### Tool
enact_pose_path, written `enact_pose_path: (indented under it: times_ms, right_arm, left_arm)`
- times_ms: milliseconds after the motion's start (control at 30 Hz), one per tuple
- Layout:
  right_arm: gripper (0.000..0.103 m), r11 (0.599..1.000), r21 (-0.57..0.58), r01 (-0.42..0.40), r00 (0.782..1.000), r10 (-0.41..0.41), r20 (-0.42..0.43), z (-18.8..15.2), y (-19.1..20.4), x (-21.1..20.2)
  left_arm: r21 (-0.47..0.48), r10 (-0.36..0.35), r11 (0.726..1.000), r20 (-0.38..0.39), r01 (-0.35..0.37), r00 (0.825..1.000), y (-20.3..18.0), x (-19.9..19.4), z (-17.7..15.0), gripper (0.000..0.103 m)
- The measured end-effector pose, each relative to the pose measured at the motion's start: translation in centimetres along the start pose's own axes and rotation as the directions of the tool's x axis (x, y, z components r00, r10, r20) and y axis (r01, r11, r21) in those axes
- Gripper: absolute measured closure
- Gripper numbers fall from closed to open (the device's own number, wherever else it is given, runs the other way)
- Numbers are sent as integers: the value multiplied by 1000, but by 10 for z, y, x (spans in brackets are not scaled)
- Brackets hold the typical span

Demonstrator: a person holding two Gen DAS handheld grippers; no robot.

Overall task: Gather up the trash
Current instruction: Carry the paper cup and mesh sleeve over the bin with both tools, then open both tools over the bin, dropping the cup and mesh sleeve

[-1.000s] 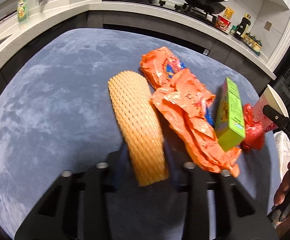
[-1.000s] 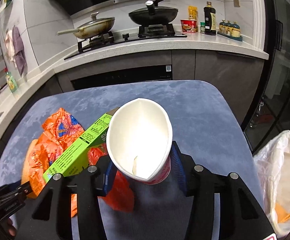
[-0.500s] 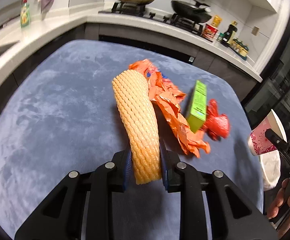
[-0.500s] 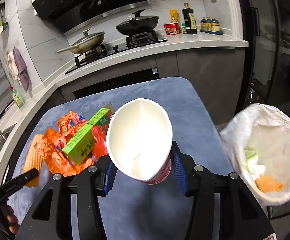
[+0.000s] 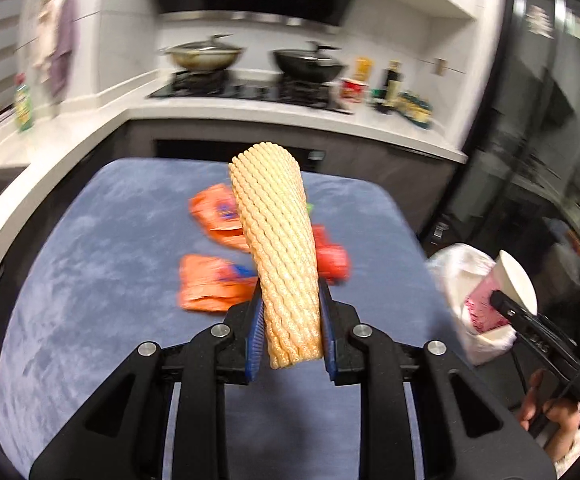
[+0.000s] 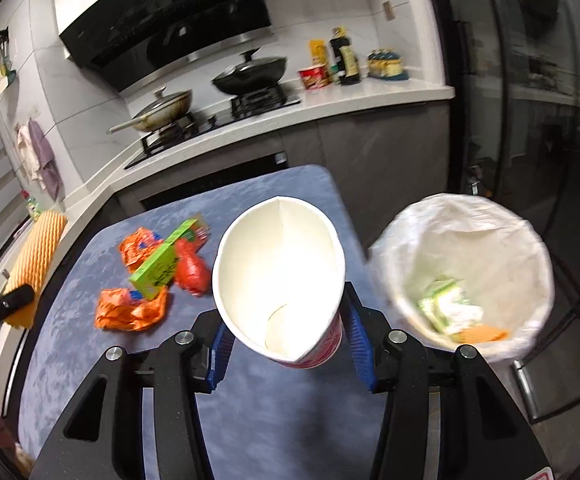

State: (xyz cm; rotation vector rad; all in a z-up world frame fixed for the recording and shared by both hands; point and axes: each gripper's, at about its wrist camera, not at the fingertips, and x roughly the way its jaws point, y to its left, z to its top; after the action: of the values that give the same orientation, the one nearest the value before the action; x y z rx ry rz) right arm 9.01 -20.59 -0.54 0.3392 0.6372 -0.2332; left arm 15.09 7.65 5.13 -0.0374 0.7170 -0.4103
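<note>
My left gripper (image 5: 290,332) is shut on a yellow foam net sleeve (image 5: 278,256) and holds it up above the blue table (image 5: 90,280). My right gripper (image 6: 286,344) is shut on a white paper cup (image 6: 278,268) with a pink pattern, squeezed oval, held near the table's right edge. The cup also shows in the left wrist view (image 5: 502,296). The foam sleeve also shows in the right wrist view (image 6: 36,264). Orange wrappers (image 6: 130,308), a green box (image 6: 162,264) and a red wrapper (image 6: 190,272) lie on the table.
A bin lined with a white bag (image 6: 466,272) stands off the table's right edge and holds some trash. Behind the table is a kitchen counter (image 6: 370,100) with a stove, pans and bottles.
My left gripper has lifted the foam sleeve higher and tilted it upright. My right gripper has carried the cup further right, so the bin is nearer and fuller in view.
</note>
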Motion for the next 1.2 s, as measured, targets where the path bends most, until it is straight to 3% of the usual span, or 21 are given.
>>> enact_pose_path:
  times_ms: [133,233,300,500,600,700,867,933,967,1100,1133,1200]
  right_arm:
    - [55,997,30,77,996,-78,32,6,-37,-22]
    - [55,989,64,137,989,-139,40,10,-67,-29]
    - [55,981,91,171,984,-176,42,13,-90,-30]
    - [55,960,148,240,968,-248,42,26,-140,-20]
    - [54,951,188,247,965,-258,38,31,-163,-12]
    - [54,943,211,259,963,-269,22,35,-180,1]
    - [53,932,229,280,957,-289,4,40,-198,20]
    - [51,932,225,284,957,-292,0,42,-200,25]
    - [50,931,227,285,956,-292,-4,43,-202,29]
    - [41,925,243,292,953,-302,6,44,-204,32]
    - [36,924,245,293,952,-305,14,43,-203,30]
    - [32,923,250,294,950,-311,31,44,-201,27]
  left_arm:
    - [79,-142,986,-41,145,989,-56,14,3,80]
    - [170,-224,957,-81,235,971,-111,35,3,80]
    - [212,-289,926,-132,312,948,-149,57,1,80]
    - [263,-386,857,-242,443,890,-233,114,-12,80]
    - [262,-408,838,-280,478,869,-258,137,-16,79]
    - [223,-438,824,-333,521,835,-276,165,-17,78]
    - [188,-433,834,-361,519,826,-284,192,-17,78]
    - [180,-433,830,-387,527,814,-288,201,-17,78]
    - [181,-424,835,-390,520,817,-289,204,-17,74]
    - [169,-406,857,-361,487,839,-286,208,-12,35]
    - [163,-403,863,-348,479,846,-283,206,-10,28]
    - [152,-405,868,-333,472,852,-277,206,-5,26]
